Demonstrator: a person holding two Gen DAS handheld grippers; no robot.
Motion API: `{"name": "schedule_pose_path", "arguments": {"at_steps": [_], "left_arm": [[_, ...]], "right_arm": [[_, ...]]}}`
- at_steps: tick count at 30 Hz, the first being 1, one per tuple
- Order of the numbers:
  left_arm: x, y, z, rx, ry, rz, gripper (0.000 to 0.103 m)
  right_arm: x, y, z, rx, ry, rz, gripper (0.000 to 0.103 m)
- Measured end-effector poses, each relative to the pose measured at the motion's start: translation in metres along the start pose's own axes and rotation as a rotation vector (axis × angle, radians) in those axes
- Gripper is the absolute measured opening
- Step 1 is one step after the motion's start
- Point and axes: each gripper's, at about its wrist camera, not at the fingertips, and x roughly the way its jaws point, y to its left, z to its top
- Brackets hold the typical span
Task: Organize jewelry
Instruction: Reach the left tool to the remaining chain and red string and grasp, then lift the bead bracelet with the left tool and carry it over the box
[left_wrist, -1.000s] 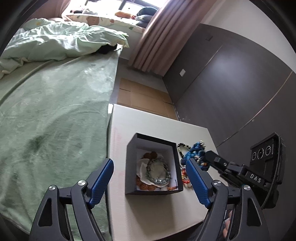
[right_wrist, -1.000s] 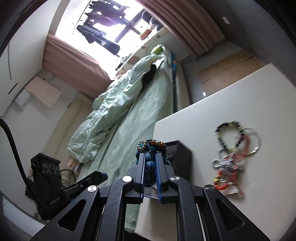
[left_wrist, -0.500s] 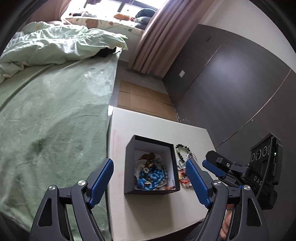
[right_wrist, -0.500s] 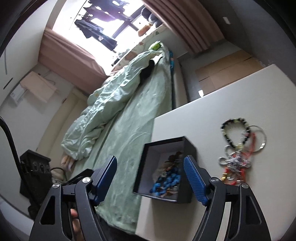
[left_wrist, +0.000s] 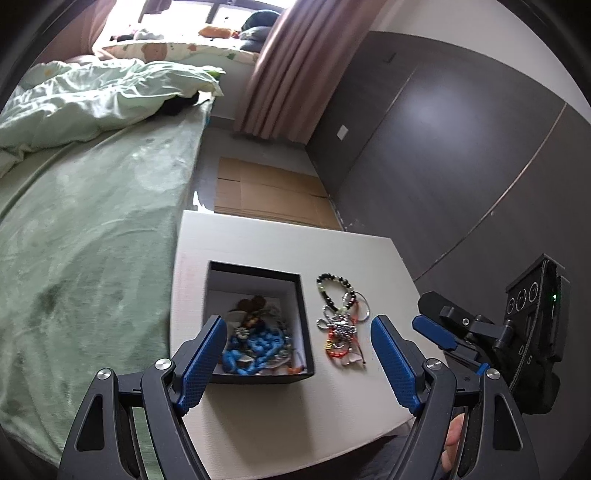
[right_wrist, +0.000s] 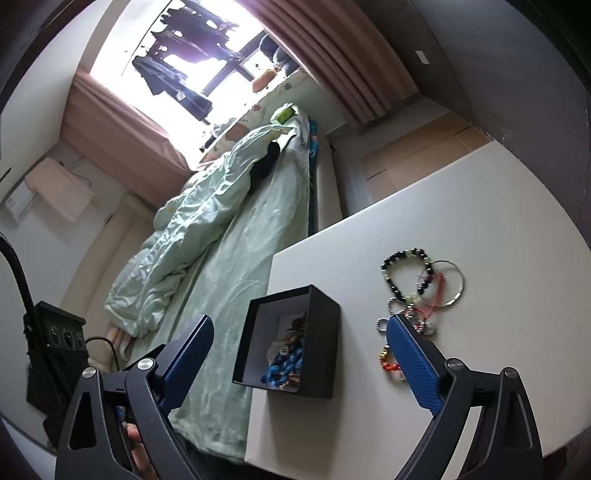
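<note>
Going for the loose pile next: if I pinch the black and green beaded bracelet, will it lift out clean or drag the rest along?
The beaded bracelet will probably hang limp, being a loose, bent loop. It overlaps the thin metal ring and the red cord, so neighbours may drag along. Its round beads look smooth and might slip in the right gripper.

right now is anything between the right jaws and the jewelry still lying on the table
Nothing visible. The right gripper is open and empty, and the loose bracelets lie on bare table just beyond its right finger. The black box sits to their left, clear of that path.
</note>
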Motion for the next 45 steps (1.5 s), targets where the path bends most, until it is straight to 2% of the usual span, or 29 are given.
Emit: {"name": "schedule_pose_path", "arguments": {"at_steps": [13, 18, 22, 24, 26, 29, 33, 35, 45], "left_arm": [[0.044, -0.051, 0.001, 0.088, 0.055, 0.024, 0.081], [0.066, -0.069, 0.005, 0.123, 0.093, 0.021, 0.071], [0.091, -0.075, 0.014, 0.124, 0.139, 0.034, 0.061], [0.103, -0.075, 0.018, 0.119, 0.162, 0.050, 0.056], [0.118, -0.076, 0.022, 0.115, 0.188, 0.056, 0.050], [0.138, -0.076, 0.026, 0.109, 0.224, 0.066, 0.046], [0.165, -0.077, 0.030, 0.107, 0.270, 0.095, 0.042], [0.177, -0.077, 0.032, 0.102, 0.292, 0.113, 0.036], [0.223, -0.070, 0.032, 0.095, 0.357, 0.245, 0.029]], "right_arm": [[-0.031, -0.057, 0.009, 0.101, -0.030, -0.016, 0.095], [-0.039, -0.075, 0.010, 0.138, -0.054, -0.015, 0.094], [-0.037, -0.092, 0.010, 0.176, -0.052, -0.029, 0.080], [-0.034, -0.099, 0.011, 0.183, -0.048, -0.042, 0.076], [-0.029, -0.105, 0.012, 0.188, -0.038, -0.067, 0.066], [-0.022, -0.114, 0.014, 0.201, -0.021, -0.084, 0.056], [-0.019, -0.123, 0.018, 0.215, -0.017, -0.117, 0.055], [-0.020, -0.125, 0.020, 0.217, -0.024, -0.117, 0.055], [-0.019, -0.140, 0.025, 0.230, -0.016, -0.141, 0.055]]}}
